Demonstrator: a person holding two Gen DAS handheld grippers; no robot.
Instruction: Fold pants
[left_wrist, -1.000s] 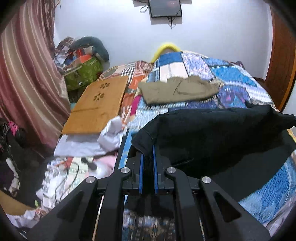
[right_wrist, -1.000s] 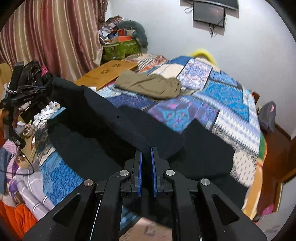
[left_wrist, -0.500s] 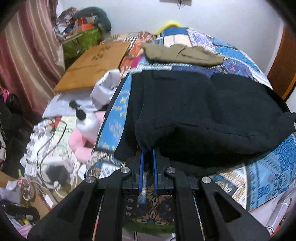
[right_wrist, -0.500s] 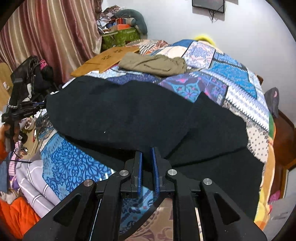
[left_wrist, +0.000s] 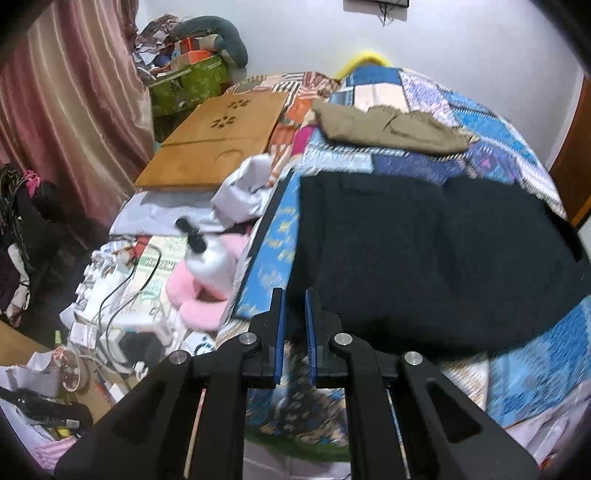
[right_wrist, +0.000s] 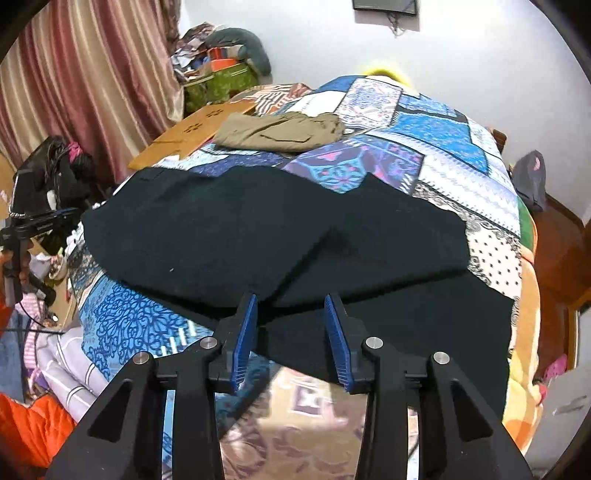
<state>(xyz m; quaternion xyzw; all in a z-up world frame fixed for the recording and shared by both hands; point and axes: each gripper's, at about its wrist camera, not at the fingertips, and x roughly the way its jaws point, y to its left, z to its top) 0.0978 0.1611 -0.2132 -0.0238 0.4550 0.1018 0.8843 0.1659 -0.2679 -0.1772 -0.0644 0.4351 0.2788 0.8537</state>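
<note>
- The left gripper (left_wrist: 294, 314) sits at the near corner of the black pants (left_wrist: 424, 258); its blue pads (left_wrist: 280, 332) stand a narrow gap apart, with no cloth pinched between them as far as I can tell.
- The pants lie flat across the patchwork bed cover (left_wrist: 517, 376).
- A pair of khaki pants (left_wrist: 388, 127), folded, lies farther up the bed.
- A wooden board (left_wrist: 218, 144) lies to the left.
- A white pump bottle (left_wrist: 208, 260) rests on something pink and fluffy (left_wrist: 199, 299), down in the clutter beside the bed.
- Pinkish curtains (left_wrist: 74, 129) hang far left.
</note>
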